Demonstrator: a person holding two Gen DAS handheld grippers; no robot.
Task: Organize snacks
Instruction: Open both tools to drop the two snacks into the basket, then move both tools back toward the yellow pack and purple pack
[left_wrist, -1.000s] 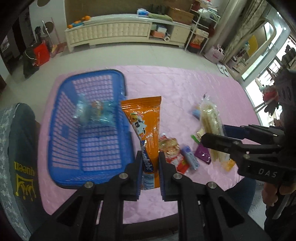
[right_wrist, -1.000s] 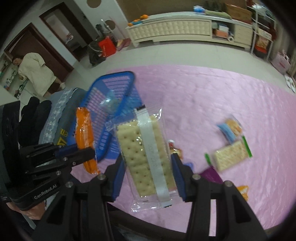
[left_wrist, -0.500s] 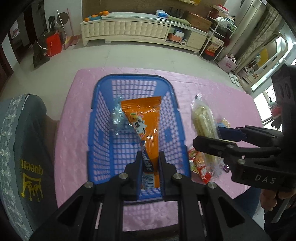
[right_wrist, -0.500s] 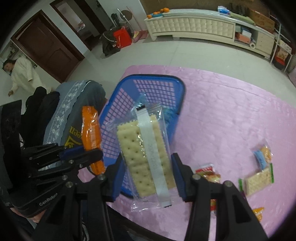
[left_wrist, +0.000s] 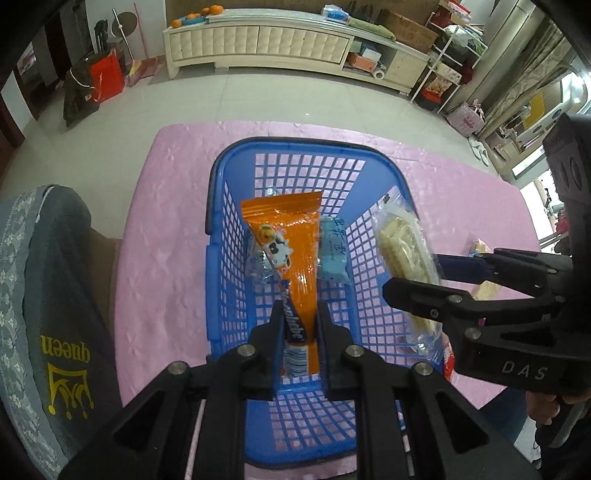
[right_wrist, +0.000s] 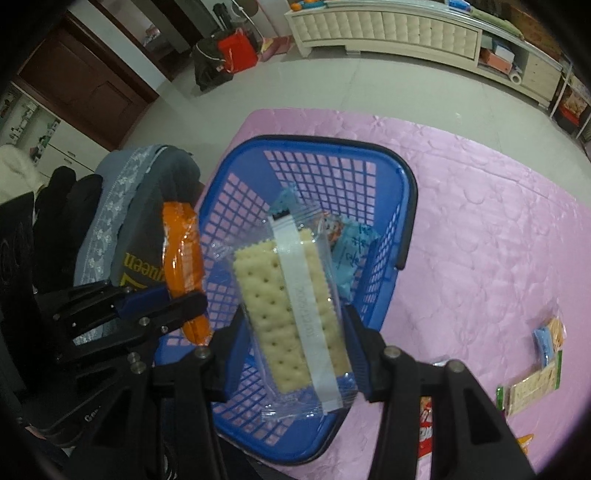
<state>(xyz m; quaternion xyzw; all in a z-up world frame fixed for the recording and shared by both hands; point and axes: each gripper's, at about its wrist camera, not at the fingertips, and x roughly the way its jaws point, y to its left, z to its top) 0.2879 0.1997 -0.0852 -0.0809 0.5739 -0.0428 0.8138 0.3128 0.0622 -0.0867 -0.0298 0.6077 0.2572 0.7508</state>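
a pink quilted table (right_wrist: 480, 206) carries a blue basket (right_wrist: 402, 229) and loose snack packets (right_wrist: 535, 384) well apart.

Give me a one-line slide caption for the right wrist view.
Right gripper holds a clear cracker pack above the blue basket, left gripper alongside with an orange snack packet.

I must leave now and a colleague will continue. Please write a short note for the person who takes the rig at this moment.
Left hand-held gripper: shut on the orange snack packet, held over the blue basket.
Right hand-held gripper: shut on the clear cracker pack, also over the basket.
Done: a light blue packet lies in the basket.
Left: release both packs into the basket, then collect the snacks on the pink tablecloth, such as the small cracker pack.
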